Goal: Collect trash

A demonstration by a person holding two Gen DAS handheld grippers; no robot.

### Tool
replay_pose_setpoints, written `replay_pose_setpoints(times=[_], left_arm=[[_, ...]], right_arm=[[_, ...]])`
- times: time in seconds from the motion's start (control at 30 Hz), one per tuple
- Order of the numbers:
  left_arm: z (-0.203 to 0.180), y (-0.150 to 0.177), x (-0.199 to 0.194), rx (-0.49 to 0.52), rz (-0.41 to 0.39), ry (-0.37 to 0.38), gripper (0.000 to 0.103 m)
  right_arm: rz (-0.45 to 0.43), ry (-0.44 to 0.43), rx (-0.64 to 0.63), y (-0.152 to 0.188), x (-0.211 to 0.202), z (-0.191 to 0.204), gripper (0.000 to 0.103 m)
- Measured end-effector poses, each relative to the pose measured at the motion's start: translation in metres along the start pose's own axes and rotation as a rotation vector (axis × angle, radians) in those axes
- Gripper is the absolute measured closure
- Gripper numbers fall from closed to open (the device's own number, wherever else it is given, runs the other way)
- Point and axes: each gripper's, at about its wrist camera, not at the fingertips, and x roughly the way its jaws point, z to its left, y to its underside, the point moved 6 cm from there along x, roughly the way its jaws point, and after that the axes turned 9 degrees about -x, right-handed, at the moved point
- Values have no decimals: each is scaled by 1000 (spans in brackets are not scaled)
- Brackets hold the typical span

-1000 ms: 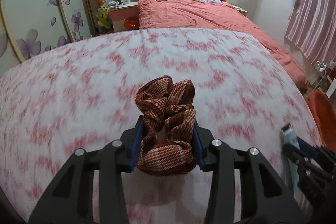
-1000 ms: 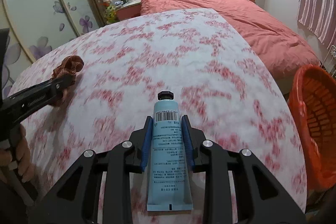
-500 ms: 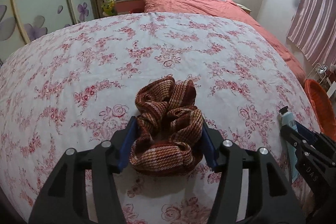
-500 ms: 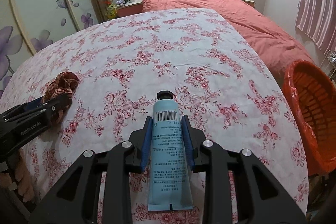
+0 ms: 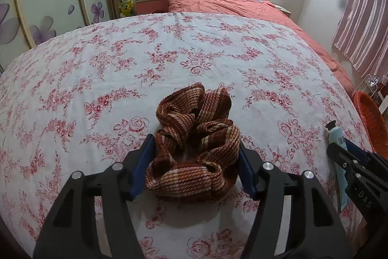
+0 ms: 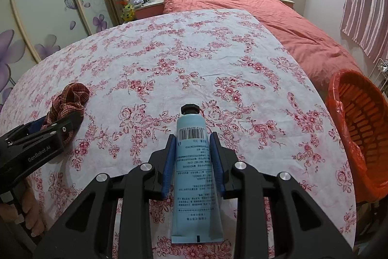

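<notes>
A brown striped cloth scrunchie lies on the flowered tablecloth between the fingers of my left gripper. The jaws stand wide, beside the scrunchie, not squeezing it. The scrunchie also shows in the right wrist view with the left gripper around it. My right gripper is shut on a light blue tube with a black cap, held just above the cloth. The tube also shows at the right edge of the left wrist view.
An orange basket lined with an orange bag stands off the table's right edge, also in the left wrist view. A bed with a salmon cover lies beyond. Wardrobe doors stand to the left.
My left gripper's jaws have spread apart and let go of the scrunchie, which now rests on the tablecloth. My right gripper still holds the tube, nearly unmoved.
</notes>
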Motion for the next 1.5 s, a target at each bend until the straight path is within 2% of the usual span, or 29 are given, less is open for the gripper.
replay_pose_setpoints(times=[0.5, 1.5], left_arm=[[-1, 1, 1, 1, 3, -2, 36], [0, 2, 0, -11, 4, 13, 35]], right_arm=[[5, 16, -13, 0, 0, 2, 73], [2, 3, -4, 1, -1, 0, 73]])
